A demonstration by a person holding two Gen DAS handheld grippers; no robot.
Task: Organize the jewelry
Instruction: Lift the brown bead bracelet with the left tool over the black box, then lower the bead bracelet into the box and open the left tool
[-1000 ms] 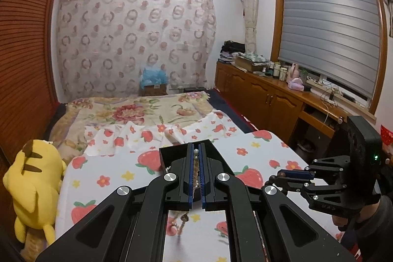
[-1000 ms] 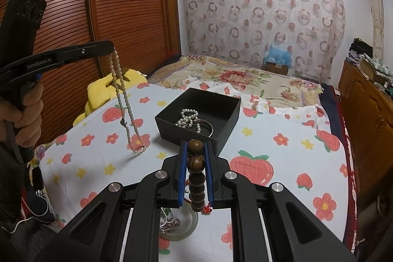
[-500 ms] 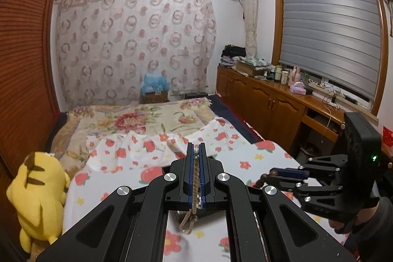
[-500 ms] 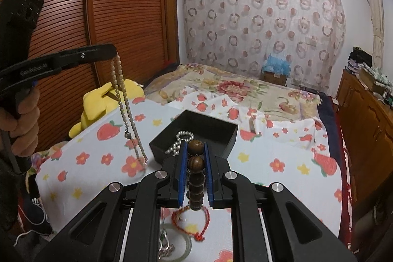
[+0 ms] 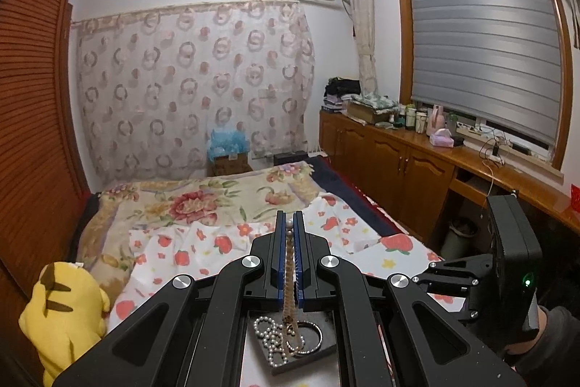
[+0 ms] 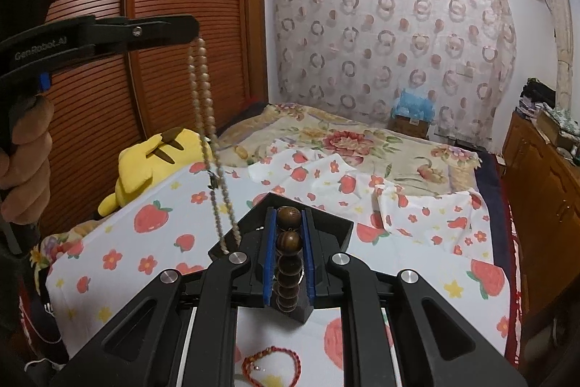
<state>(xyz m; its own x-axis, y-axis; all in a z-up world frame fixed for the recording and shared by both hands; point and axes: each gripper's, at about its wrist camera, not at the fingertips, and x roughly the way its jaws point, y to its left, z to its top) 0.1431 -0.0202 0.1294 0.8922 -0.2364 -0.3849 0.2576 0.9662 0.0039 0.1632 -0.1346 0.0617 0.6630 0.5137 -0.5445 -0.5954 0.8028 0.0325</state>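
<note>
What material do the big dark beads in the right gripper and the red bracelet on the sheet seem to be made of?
Big dark beads: probably polished wood, brown with a soft sheen and faint grain. Red bracelet: apparently braided cord or thread, matte and twisted, though blurred.

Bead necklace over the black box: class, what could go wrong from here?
1. The bead necklace hangs long from the left gripper; its end sits near the black box rim and might spill outside.
2. It may tangle with the pearl strand inside.

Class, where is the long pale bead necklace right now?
The pale bead necklace hangs from the shut left claw, its lower end over the black box on the bed.
</note>
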